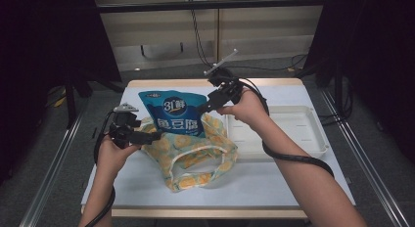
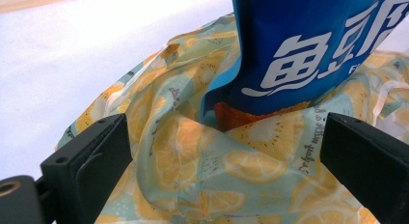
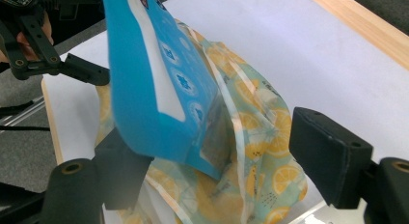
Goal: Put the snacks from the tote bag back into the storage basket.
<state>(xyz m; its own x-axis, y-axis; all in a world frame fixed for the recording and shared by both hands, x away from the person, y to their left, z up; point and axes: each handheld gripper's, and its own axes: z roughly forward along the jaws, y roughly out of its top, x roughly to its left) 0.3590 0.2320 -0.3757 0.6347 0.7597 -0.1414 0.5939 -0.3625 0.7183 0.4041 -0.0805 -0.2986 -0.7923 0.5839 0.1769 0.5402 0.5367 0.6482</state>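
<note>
Nearest, at 7 o'clock on the table [image 1: 303, 185], the left gripper [image 1: 147, 137] reaches toward 3 o'clock into the lemon-print bag [image 1: 195, 156]. In the left gripper view its jaws stand wide, with the bag's cloth bunched between them; pads not pressing as far as I can see.

Centre: a blue pouch [image 1: 171, 112] stands upright with its bottom end in the bag's mouth, top still well above the rim.

Beyond, at 1 o'clock, the right gripper [image 1: 205, 108] sits at the pouch's upper right corner. Jaws wide apart; the pouch edge lies against one jaw, the other is clear of it, so no real grip.

Tray [image 1: 313, 139] at 3 o'clock.

Judgement: the step is bagging the pouch. Do it well by pinching the rim and pulling it toward 9 o'clock, then pressing the pouch straight down.
</note>
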